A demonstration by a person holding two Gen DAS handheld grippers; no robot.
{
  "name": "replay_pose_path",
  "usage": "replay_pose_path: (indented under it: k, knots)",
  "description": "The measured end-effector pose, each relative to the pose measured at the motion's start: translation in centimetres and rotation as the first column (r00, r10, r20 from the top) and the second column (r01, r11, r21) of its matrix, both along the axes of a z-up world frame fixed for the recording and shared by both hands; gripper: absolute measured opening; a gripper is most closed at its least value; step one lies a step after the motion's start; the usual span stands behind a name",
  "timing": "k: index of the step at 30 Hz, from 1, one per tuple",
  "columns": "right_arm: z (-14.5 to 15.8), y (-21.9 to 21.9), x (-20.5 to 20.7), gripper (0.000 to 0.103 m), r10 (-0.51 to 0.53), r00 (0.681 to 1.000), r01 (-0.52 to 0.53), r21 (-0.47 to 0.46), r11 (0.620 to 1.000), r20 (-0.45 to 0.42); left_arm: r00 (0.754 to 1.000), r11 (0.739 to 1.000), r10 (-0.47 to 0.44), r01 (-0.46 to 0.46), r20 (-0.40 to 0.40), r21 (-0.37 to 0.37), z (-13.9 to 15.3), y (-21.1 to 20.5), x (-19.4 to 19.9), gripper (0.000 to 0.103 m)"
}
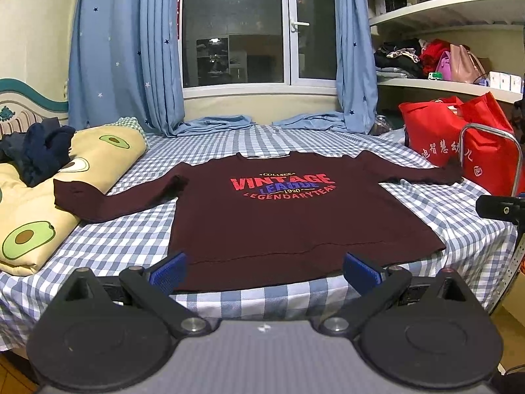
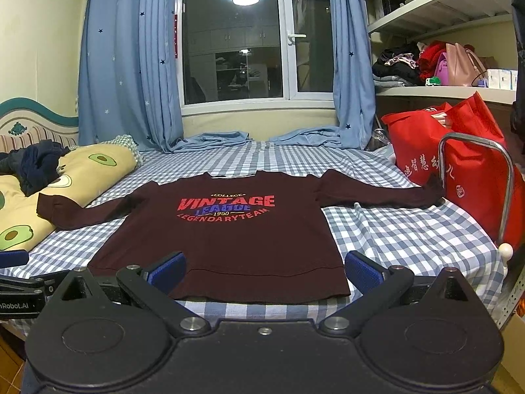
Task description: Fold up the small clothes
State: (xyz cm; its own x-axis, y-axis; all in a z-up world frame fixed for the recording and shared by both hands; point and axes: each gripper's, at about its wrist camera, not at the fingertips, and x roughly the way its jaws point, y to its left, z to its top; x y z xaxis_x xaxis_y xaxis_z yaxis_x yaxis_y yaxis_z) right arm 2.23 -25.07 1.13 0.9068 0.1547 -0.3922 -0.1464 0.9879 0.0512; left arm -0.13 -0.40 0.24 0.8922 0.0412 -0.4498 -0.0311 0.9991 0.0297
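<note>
A dark maroon long-sleeved shirt (image 1: 288, 223) (image 2: 226, 239) with red and blue "VINTAGE LEAGUE" print lies flat, front up, on the blue checked bed (image 1: 131, 239) (image 2: 387, 236), both sleeves spread sideways. Its left sleeve end rests on the avocado pillow (image 1: 42, 210). My left gripper (image 1: 265, 271) hovers open just before the shirt's hem, blue pads (image 1: 169, 271) wide apart with nothing between them. My right gripper (image 2: 264, 271) is likewise open at the hem, toward the shirt's right half. The left gripper's side shows at the left edge of the right wrist view.
An avocado-print pillow (image 2: 65, 184) with dark clothes (image 1: 36, 154) on it lies at the left. A red bag (image 1: 459, 138) (image 2: 459, 151) and a metal rail (image 2: 475, 180) stand at the bed's right side. Blue curtains (image 1: 124, 49), a window and shelves fill the back.
</note>
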Motion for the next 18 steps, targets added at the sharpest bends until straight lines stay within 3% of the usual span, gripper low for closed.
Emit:
replay_pose_path:
  k: [18]
  knots:
    - [-0.3, -0.35, 0.22, 0.103, -0.008, 1.0, 0.008, 0.011, 1.0, 0.0, 0.999, 0.999, -0.04, 0.04, -0.023, -0.03, 0.03, -0.38, 0.49, 0.103]
